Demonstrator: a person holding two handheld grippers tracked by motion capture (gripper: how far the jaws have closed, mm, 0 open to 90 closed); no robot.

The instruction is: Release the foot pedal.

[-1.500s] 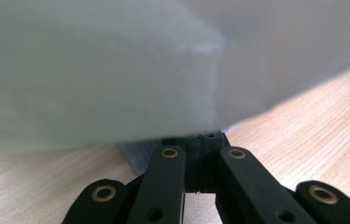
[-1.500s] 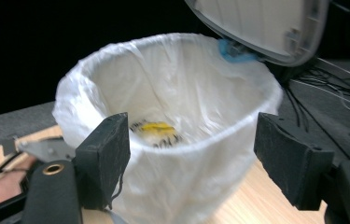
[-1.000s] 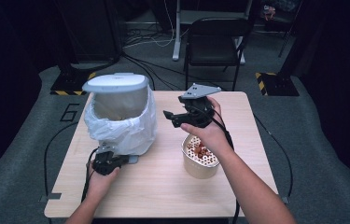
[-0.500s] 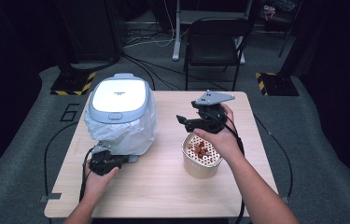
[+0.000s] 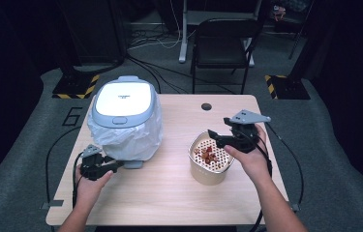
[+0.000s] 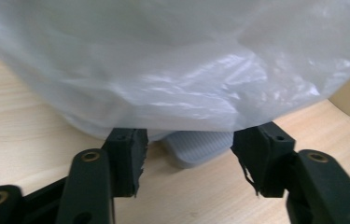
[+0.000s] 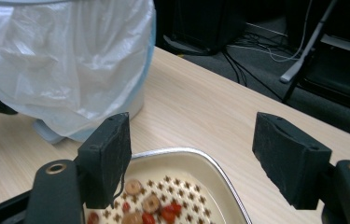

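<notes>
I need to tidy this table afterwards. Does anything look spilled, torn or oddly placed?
Nothing spilled. One oddity: the white plastic liner bag billows loosely outside the pale blue lidded bin, draping over its grey pedal. Red and tan food scraps stay inside the beige perforated basket.

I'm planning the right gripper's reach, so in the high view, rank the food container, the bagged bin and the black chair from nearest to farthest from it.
From the right gripper:
1. Food container, just below its fingers.
2. Bagged bin, across the table on the left.
3. Black chair, beyond the table's far edge.
</notes>
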